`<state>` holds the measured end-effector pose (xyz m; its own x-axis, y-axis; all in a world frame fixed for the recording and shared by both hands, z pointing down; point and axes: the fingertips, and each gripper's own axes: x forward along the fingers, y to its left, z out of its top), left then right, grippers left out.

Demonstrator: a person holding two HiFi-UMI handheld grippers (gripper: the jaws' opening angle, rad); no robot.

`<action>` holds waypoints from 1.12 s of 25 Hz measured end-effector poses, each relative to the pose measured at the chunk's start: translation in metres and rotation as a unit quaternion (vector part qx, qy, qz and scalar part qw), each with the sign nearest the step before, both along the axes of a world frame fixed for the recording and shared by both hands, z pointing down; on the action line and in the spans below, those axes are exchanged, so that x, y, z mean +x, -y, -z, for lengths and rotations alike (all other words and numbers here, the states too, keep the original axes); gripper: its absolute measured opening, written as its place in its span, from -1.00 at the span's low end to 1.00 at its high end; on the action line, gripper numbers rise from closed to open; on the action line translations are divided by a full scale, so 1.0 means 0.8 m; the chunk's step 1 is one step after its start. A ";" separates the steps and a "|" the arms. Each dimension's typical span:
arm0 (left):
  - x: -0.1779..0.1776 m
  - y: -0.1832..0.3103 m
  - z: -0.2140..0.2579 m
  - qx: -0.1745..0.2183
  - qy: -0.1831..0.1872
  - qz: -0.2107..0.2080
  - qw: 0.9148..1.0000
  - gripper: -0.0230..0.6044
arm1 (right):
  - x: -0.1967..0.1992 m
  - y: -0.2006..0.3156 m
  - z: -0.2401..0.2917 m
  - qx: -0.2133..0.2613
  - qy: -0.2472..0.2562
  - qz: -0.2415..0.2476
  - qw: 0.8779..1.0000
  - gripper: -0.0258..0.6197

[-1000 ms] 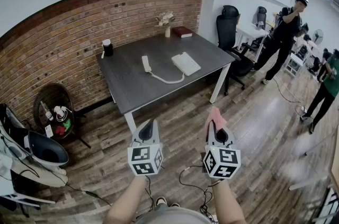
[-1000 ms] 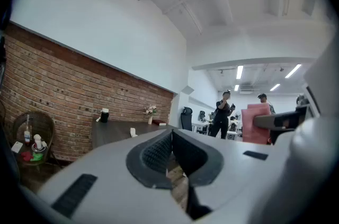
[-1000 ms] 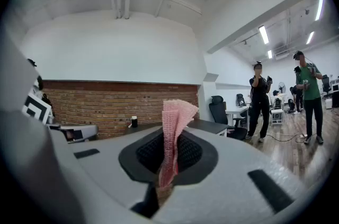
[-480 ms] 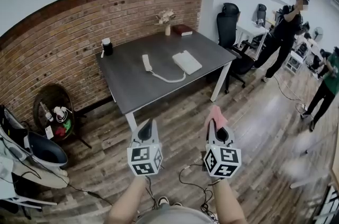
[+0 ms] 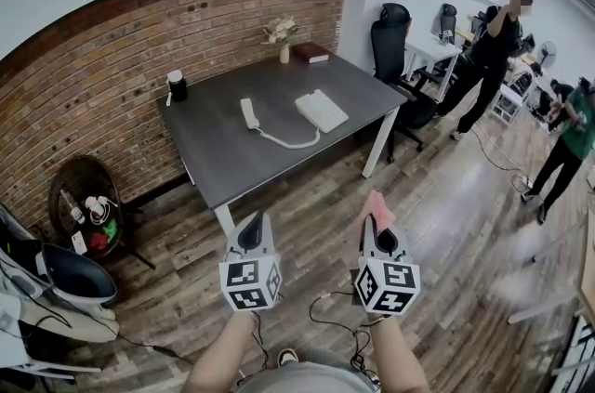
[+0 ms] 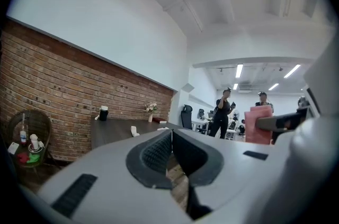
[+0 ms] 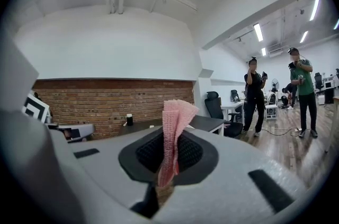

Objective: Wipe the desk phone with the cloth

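A white desk phone [image 5: 322,111] lies on the dark grey table [image 5: 223,150], its handset [image 5: 248,113] off the base to the left, joined by a curled cord. Both grippers hover over the wooden floor, well short of the table. My right gripper [image 5: 376,215] is shut on a pink cloth [image 5: 378,206] that sticks up between its jaws, seen folded upright in the right gripper view, cloth [image 7: 174,130]. My left gripper [image 5: 256,229] is shut with nothing in it; its pads [image 6: 159,154] meet in the left gripper view.
On the table stand a black cup [image 5: 176,85], a small vase of flowers [image 5: 282,36] and a dark book [image 5: 311,53]. Black office chairs [image 5: 390,47] sit right of the table. People [image 5: 485,61] stand at the far right. A round basket [image 5: 88,205] leans against the brick wall.
The head view has shifted slightly, so the table and phone sit a little lower and further left. Both grippers hold the same pose, the cloth still clamped in the right one.
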<state>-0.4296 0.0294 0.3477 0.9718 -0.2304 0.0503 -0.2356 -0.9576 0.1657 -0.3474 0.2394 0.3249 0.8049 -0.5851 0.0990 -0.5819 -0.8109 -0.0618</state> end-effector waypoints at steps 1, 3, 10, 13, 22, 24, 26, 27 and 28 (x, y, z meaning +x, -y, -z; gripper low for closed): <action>0.004 0.002 -0.002 -0.003 0.001 -0.001 1.000 -0.91 | 0.002 -0.001 -0.002 -0.002 0.001 -0.003 1.000 -0.85; 0.013 0.003 -0.005 -0.008 0.004 -0.005 1.000 -0.91 | 0.009 -0.003 -0.006 -0.006 0.005 -0.008 1.000 -0.85; 0.061 0.010 -0.010 -0.008 0.007 -0.012 1.000 -0.91 | 0.055 0.001 -0.014 -0.007 0.011 -0.017 1.000 -0.85; 0.092 0.018 -0.011 -0.006 0.009 -0.009 1.000 -0.91 | 0.088 0.010 -0.017 -0.007 0.011 -0.012 1.000 -0.85; 0.213 0.037 0.003 -0.003 0.014 0.010 1.000 -0.91 | 0.219 0.033 -0.001 -0.012 0.007 0.010 1.000 -0.85; 0.242 0.038 0.007 -0.003 0.014 0.013 1.000 -0.91 | 0.249 0.036 0.001 -0.014 0.007 0.015 1.000 -0.85; 0.270 0.040 0.011 -0.002 0.013 0.017 1.000 -0.91 | 0.280 0.041 0.004 -0.015 0.006 0.020 1.000 -0.85; 0.284 0.042 0.012 -0.002 0.012 0.019 1.000 -0.91 | 0.295 0.043 0.005 -0.015 0.006 0.023 1.000 -0.85; 0.297 0.044 0.013 -0.001 0.012 0.020 1.000 -0.91 | 0.310 0.045 0.006 -0.014 0.005 0.025 1.000 -0.85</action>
<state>-0.1916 -0.0054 0.3376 0.9600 -0.2698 0.0747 -0.2786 -0.9466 0.1622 -0.0994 0.2033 0.3199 0.7730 -0.6222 0.1238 -0.6220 -0.7817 -0.0445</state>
